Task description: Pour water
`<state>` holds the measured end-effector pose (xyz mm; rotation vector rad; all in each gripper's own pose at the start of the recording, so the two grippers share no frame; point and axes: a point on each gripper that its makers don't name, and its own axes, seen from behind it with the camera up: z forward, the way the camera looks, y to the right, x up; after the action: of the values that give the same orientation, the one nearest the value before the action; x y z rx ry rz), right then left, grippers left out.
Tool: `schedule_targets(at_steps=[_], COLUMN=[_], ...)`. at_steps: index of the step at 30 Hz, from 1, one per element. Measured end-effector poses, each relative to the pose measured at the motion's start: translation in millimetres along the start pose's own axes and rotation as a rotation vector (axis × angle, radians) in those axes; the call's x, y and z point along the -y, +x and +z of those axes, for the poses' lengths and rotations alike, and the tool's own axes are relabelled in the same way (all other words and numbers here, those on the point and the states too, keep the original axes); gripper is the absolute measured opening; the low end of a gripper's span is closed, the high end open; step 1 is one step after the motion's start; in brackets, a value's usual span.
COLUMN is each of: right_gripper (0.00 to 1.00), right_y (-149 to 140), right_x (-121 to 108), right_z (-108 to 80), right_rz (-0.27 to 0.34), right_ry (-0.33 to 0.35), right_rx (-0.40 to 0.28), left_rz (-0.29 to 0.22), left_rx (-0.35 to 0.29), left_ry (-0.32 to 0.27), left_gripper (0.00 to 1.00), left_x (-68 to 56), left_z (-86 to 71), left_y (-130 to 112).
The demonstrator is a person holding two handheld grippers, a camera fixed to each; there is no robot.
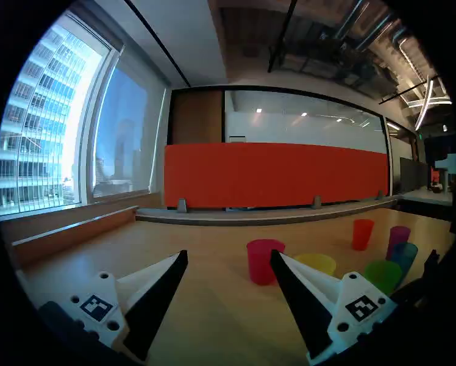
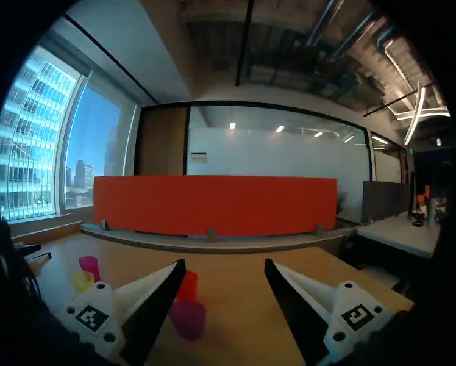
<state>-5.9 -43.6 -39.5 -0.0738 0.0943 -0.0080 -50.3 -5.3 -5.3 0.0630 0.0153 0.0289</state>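
Left tongs (image 1: 228,254) wide and empty over the counter (image 1: 197,317). A translucent pink cup (image 1: 264,261) stands upright just ahead, with the yellow cup (image 1: 315,263), green cup (image 1: 383,274), blue cup (image 1: 405,255), purple cup (image 1: 399,236) and red cup (image 1: 362,233) to its right; contents can't be made out. Right tongs (image 2: 224,263) wide too, gripping nothing.

A long pale wooden table (image 1: 94,244) runs up to a bright orange partition panel (image 1: 277,174) at 12 o'clock, with a frosted glass wall (image 1: 301,128) above it. Tall windows (image 1: 45,134) at 9 o'clock admit daylight. Exposed ceiling pipes (image 1: 362,27) and a white strip light (image 1: 426,100) sit near 1 o'clock.
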Motion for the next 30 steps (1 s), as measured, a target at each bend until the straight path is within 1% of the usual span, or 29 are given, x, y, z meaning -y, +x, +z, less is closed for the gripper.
schedule_targets(at_steps=[8,14,20,24,30], right_gripper=[1.0,1.0,1.0,1.0,1.0], right_y=[2,4,0,-2,-6], right_x=[-3,-12,-22,-27,-26], right_z=[-4.6,-7.6,-9.2,-5.0,7.5], right_rz=[0.009,0.002,-0.029,-0.061,-0.071], right_ry=[0.002,-0.008,-0.009,-0.013,-0.011], right_rx=[-0.009,-0.025,-0.029,-0.034,-0.058], left_rz=[0.003,0.004,0.005,0.004,0.005], left_rx=[0.001,0.001,0.001,0.001,0.001], left_ry=[-0.001,-0.001,0.0,0.0,0.0], left_gripper=[1.0,1.0,1.0,1.0,1.0], left_x=[0.0,-0.3,-0.2,0.0,-0.5], left_z=[0.6,0.2,-0.1,-0.4,-0.6], left_y=[0,0,0,0,0])
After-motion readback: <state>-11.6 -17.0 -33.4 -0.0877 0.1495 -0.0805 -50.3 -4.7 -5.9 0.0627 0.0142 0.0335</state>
